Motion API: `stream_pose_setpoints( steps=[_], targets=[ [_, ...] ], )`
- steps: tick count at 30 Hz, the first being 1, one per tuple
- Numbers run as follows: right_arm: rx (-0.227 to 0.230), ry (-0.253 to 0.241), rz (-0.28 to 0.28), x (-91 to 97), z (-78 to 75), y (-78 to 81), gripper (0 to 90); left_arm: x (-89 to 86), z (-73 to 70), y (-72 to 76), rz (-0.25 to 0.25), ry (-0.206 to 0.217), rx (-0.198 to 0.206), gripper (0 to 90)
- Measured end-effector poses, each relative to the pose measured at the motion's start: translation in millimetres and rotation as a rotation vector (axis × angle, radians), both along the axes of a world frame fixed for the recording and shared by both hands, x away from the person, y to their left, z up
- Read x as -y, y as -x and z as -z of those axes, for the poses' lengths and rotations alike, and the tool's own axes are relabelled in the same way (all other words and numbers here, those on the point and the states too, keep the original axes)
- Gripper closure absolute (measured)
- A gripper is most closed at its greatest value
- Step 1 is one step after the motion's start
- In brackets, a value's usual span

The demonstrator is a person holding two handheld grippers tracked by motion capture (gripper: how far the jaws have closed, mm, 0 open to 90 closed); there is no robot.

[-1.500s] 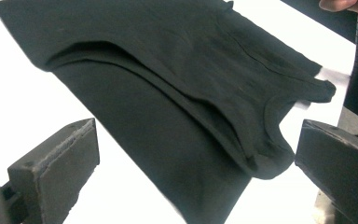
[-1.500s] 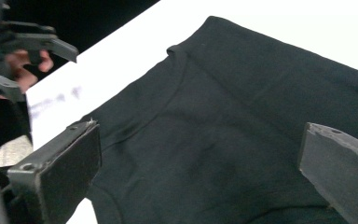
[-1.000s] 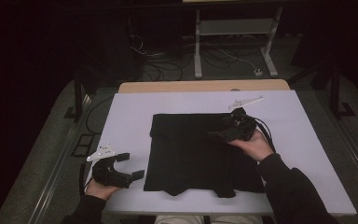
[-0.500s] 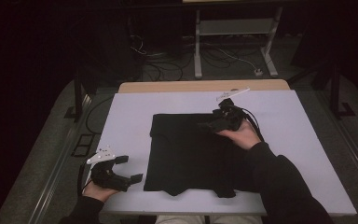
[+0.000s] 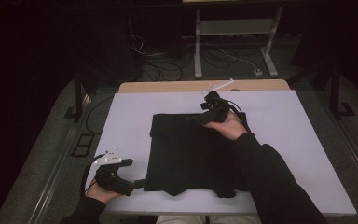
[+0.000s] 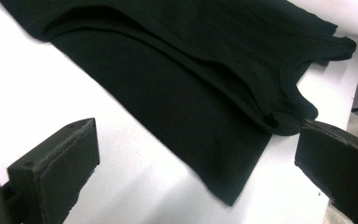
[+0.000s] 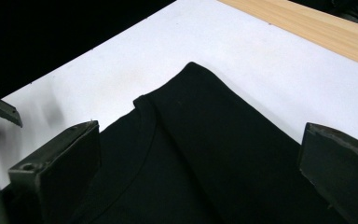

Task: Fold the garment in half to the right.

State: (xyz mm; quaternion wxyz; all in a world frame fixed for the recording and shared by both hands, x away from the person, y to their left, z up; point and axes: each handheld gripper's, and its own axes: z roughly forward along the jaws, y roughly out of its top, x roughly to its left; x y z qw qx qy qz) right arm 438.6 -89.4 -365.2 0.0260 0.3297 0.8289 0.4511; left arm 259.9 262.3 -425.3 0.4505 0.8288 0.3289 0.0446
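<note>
A black cotton sleeveless top, folded, lies mid-table on the white tabletop, its long axis running away from the person. The right gripper, jaws spread wide, hovers over its far edge; the left gripper, also wide, sits beside the near-left corner.

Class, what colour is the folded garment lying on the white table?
The folded garment is plain black with no pattern, lying on the white table; the left gripper view shows it best.
</note>
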Motion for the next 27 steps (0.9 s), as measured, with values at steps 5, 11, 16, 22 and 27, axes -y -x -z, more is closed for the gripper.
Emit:
stream_pose_setpoints(
  steps=[5, 11, 16, 22, 27],
  targets=[
    [0.001, 0.012, -0.017, -14.2, -0.8, -5.6, 0.0, 4.6, 2.4, 0.9, 0.023, -0.023, -0.006, 0.0],
    [-0.005, 0.011, -0.030, -29.3, 1.1, -11.4, 0.0, 7.8, 4.0, 1.6, 0.049, -0.031, -0.009, 0.0],
    [-0.006, 0.014, -0.039, -40.4, 1.5, -16.7, 0.0, 11.5, 7.4, 1.3, 0.075, -0.052, -0.023, 0.0],
    [-0.011, 0.035, -0.057, -53.6, 3.2, -22.2, 0.0, 16.3, 10.0, 2.2, 0.094, -0.069, -0.031, 0.0],
    [-0.018, 0.035, -0.058, -62.8, 8.2, -25.7, 0.0, 18.9, 11.9, 2.8, 0.108, -0.089, -0.038, 0.0]
  ],
)
